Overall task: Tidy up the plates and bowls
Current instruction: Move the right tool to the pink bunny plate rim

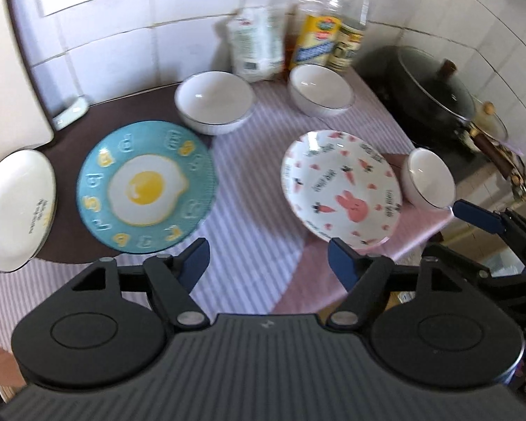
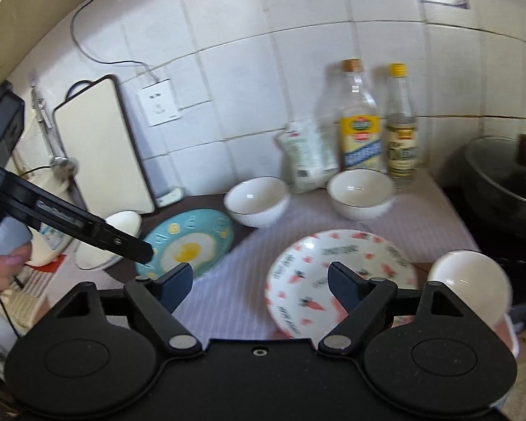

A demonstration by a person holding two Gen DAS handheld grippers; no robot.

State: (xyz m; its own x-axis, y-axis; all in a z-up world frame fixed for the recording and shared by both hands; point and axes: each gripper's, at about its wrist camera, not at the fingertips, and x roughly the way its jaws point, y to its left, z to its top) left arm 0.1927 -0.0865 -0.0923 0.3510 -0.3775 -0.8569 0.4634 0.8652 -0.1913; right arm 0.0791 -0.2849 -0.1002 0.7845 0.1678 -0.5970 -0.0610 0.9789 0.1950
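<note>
Both handheld grippers poised above a kitchen counter spread with a lilac striped cloth point(image 1: 249, 189). Left gripper point(image 1: 267, 262) spread wide, blue pads holding nothing, hanging over the cloth between a round teal plate printed with a fried egg point(image 1: 146, 186) and a white dish patterned with pink rabbits and carrots point(image 1: 342, 189). Right gripper point(image 2: 259, 286) likewise wide apart and empty-handed, one pad over the near edge of the teal plate, the other over the rabbit dish. Behind the plates, two plain white bowls with thin dark rims point(image 1: 214, 102) point(image 1: 321, 88), side by side, apart. A smaller white bowl point(image 1: 428, 178) just beside the rabbit dish, at the right end of the cloth. A white oval dish with lettering point(image 1: 17, 207) at far left, beside the teal plate. At the tiled wall, a white pouch point(image 2: 307, 156) and two clear bottles with yellow labels point(image 2: 359, 119) point(image 2: 401, 122); at right, a black lidded pot point(image 2: 501, 175).
</note>
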